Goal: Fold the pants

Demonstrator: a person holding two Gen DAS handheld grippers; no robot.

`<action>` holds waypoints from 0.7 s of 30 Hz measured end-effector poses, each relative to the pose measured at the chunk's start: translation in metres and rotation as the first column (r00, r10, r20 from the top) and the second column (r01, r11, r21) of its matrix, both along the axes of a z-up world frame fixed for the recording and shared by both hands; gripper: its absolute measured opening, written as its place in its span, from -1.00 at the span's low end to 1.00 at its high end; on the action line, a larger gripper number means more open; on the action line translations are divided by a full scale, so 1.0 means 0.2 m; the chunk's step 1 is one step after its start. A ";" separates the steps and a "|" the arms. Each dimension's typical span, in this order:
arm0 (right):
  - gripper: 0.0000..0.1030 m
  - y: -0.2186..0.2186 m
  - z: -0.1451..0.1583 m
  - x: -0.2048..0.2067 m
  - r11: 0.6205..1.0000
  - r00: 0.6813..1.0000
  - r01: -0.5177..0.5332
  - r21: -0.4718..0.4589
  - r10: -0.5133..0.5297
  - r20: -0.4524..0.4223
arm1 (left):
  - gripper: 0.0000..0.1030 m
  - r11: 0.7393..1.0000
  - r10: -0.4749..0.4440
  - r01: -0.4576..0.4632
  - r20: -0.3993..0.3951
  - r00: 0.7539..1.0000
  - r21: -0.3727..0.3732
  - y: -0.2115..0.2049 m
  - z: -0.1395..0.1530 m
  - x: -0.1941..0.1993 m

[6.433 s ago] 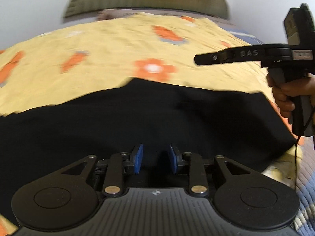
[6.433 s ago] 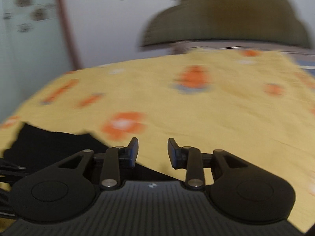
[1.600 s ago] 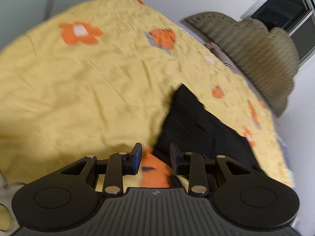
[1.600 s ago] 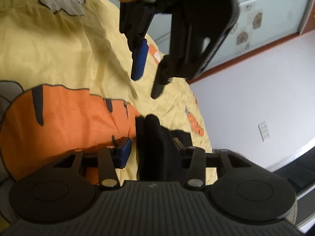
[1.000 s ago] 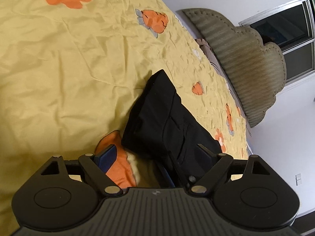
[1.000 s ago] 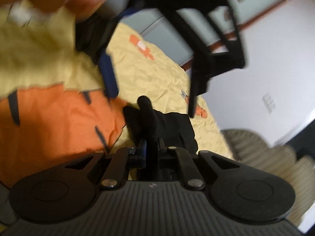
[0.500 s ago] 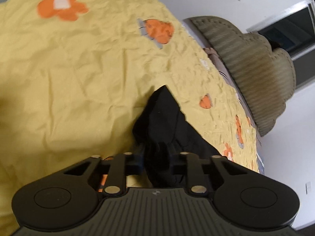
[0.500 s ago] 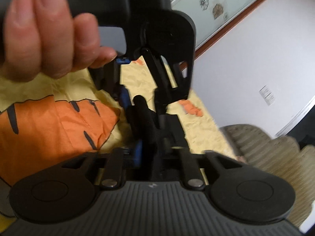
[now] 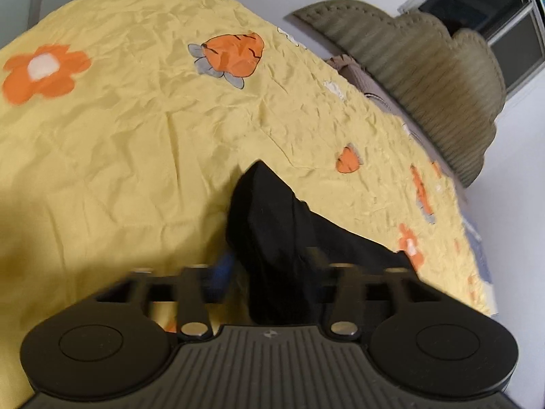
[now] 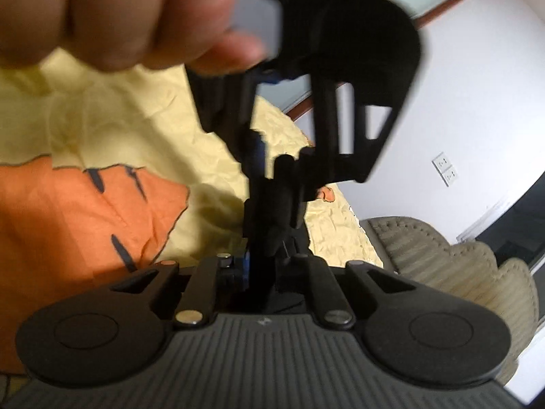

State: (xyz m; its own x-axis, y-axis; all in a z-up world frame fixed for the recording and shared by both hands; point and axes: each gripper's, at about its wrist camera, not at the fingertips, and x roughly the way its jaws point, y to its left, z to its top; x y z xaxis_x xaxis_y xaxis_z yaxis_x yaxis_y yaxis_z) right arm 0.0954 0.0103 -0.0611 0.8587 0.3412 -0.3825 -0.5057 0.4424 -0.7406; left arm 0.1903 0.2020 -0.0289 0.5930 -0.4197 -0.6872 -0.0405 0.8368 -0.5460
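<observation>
The black pants (image 9: 272, 218) lie folded on the yellow bedspread (image 9: 119, 136), one end lifted. My left gripper (image 9: 269, 272) is shut on that end; black cloth fills the gap between its fingers. In the right wrist view my right gripper (image 10: 264, 266) is shut on the pants (image 10: 276, 204) too. The left gripper (image 10: 272, 170) hangs just ahead and above it, pinching the same bunch of cloth. The hand holding it fills the top left.
The bedspread has orange flower and strawberry prints (image 9: 235, 54). A ribbed olive headboard (image 9: 425, 78) stands at the far end, with a white wall and a dark window (image 9: 494, 10) behind. A large orange print (image 10: 78, 214) lies under the right gripper.
Both grippers went from open to shut on the end of the pants. That end has risen off the bedspread, and the left gripper has come close above the right one.
</observation>
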 end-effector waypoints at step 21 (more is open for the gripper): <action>-0.83 -0.34 0.27 0.00 0.929 0.981 0.108 0.354 -0.042 -0.191 | -0.56 0.985 -0.101 0.095 0.034 0.994 0.145 -0.39 0.19 0.09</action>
State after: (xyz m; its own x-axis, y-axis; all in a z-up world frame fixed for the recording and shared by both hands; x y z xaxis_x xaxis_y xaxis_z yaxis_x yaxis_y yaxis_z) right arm 0.0959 -0.0568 -0.0080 0.8169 0.4217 -0.3935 -0.5684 0.7044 -0.4251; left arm 0.2089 0.1238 0.0090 0.5830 -0.3761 -0.7202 0.0654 0.9053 -0.4198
